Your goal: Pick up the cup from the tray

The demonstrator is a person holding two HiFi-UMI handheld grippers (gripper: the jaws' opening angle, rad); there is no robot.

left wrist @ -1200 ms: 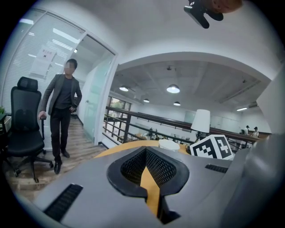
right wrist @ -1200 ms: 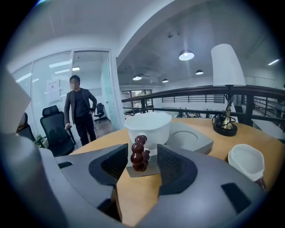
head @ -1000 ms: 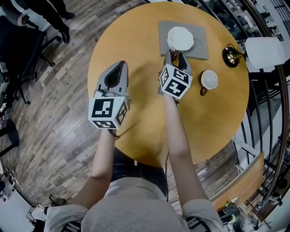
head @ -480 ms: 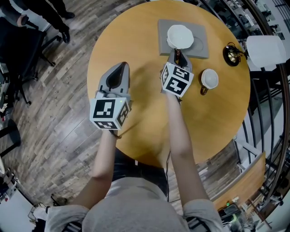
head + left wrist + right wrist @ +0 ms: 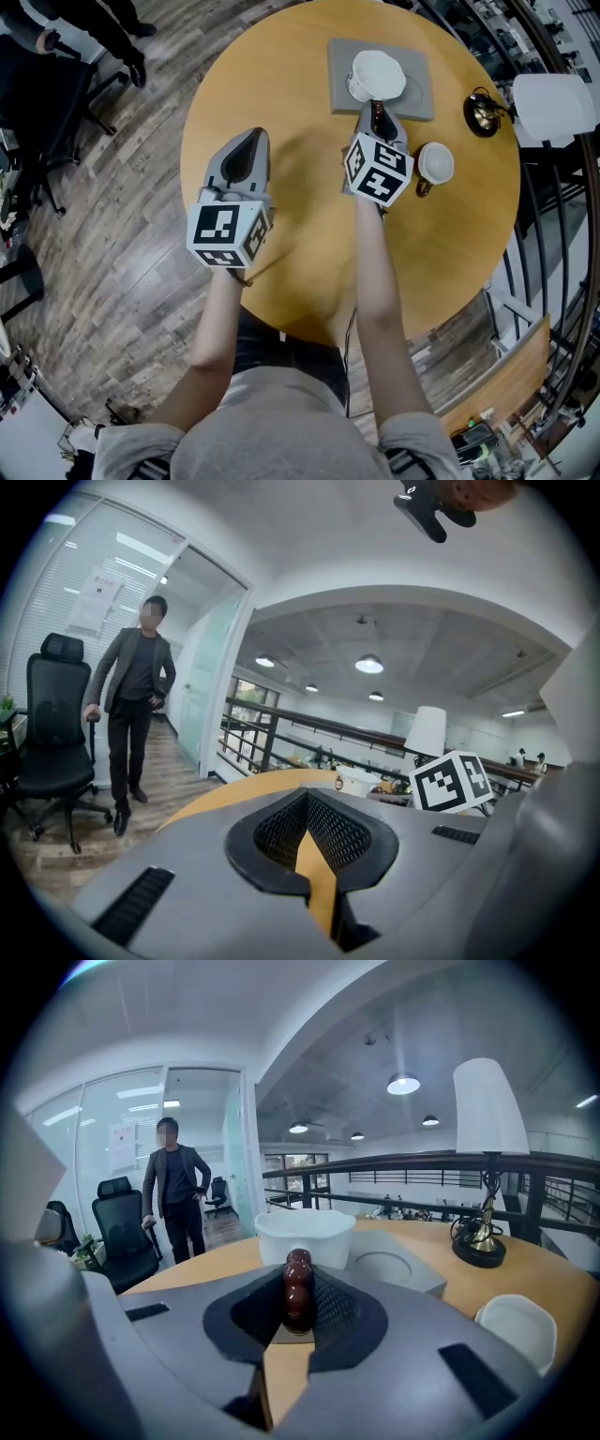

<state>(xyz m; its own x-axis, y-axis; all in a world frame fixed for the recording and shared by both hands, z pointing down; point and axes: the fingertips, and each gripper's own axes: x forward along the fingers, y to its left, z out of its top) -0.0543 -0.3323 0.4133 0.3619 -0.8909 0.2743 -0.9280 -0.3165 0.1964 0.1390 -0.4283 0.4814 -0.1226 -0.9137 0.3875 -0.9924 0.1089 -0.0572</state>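
the round, orange-brown wooden table [image 5: 291, 253] is mostly bare. its far rim runs just beyond the flat grey square tray [image 5: 417, 101], and a railing stands close past its right side. a lamp with a brass base [image 5: 480, 114] sits right of the tray, and a second white cup [image 5: 436, 164] stands just beside the right gripper [image 5: 378, 114], so the free room is upward and back toward the person.

the white, bowl-shaped ceramic cup [image 5: 375, 73] is over the tray's near left part, beside a round recess. i cannot tell whether its base is touching the tray. it looks stiff, glazed, slippery and breakable, and light enough for one tool. its dark brown beaded handle [image 5: 298, 1296] is the natural hold, and the right gripper's jaws have just been closing and are now clamped on it. with the bowl hanging off that one side, it may want to swing.

the left gripper [image 5: 249, 141] hovers well apart over bare wood, jaws together on nothing.
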